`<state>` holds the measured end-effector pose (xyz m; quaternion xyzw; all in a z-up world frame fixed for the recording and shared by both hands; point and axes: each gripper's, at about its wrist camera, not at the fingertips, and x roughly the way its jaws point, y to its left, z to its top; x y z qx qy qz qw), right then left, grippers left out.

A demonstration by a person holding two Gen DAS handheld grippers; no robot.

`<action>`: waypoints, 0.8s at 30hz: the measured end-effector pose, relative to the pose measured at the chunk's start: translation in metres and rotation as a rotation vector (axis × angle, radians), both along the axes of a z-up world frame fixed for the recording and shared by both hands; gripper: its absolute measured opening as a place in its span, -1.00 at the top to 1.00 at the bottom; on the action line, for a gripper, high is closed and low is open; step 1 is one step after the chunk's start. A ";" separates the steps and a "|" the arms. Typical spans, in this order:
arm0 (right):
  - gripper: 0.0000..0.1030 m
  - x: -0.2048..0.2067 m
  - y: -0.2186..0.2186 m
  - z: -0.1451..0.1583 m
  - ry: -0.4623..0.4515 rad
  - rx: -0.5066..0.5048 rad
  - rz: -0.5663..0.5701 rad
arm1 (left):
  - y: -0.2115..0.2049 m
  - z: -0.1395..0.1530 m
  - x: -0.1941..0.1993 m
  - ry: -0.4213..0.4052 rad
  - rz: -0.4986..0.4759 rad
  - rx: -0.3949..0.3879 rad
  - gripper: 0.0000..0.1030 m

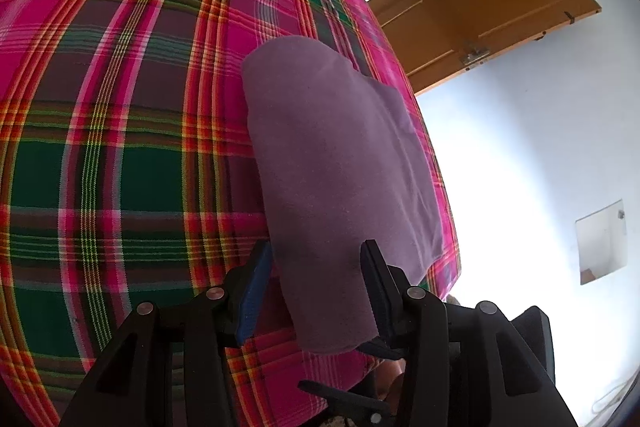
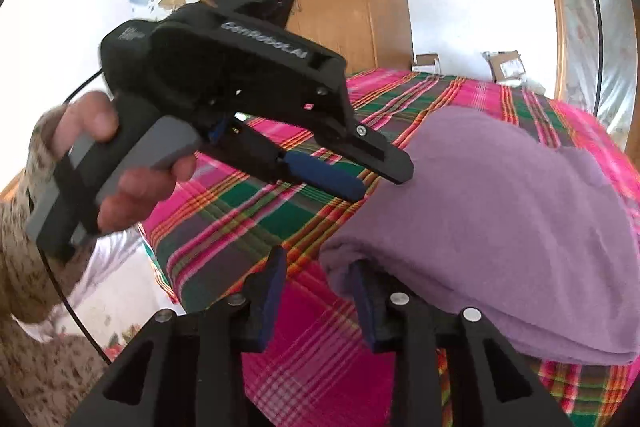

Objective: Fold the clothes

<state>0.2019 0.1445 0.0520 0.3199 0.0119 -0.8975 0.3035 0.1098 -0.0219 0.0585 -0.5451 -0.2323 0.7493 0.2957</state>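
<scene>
Folded purple garment (image 2: 500,227) on plaid bedcover (image 2: 248,219), left tongs (image 2: 380,179) at its edge, right tongs (image 2: 320,291) parted beside it.

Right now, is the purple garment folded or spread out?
Folded: the garment lies as a compact stack with a doubled edge showing on the plaid cloth.

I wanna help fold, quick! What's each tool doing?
Left tool: around the folded purple cloth; grip cannot be told.
Right tool: open, holding nothing.
</scene>
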 end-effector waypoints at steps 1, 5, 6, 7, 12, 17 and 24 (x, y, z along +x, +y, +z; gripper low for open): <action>0.51 0.000 -0.003 -0.001 -0.007 -0.001 0.007 | 0.000 0.000 0.000 0.000 0.000 -0.002 0.08; 0.56 0.004 -0.013 -0.002 0.001 0.036 0.034 | -0.001 0.003 -0.001 0.004 0.006 -0.011 0.08; 0.56 0.007 -0.012 0.002 -0.006 0.027 0.055 | -0.002 0.005 -0.002 0.007 0.009 -0.014 0.08; 0.56 0.010 -0.011 0.005 -0.014 0.018 0.075 | -0.003 0.007 -0.002 0.014 0.016 -0.021 0.08; 0.66 0.027 -0.003 0.030 0.019 0.022 0.119 | -0.002 0.027 -0.011 0.068 0.013 -0.022 0.07; 0.79 0.017 0.009 0.050 0.090 0.107 -0.060 | 0.007 0.043 -0.024 0.111 0.007 -0.019 0.08; 0.94 -0.021 0.010 0.033 0.034 0.126 -0.135 | 0.031 0.044 -0.047 0.191 -0.041 -0.057 0.27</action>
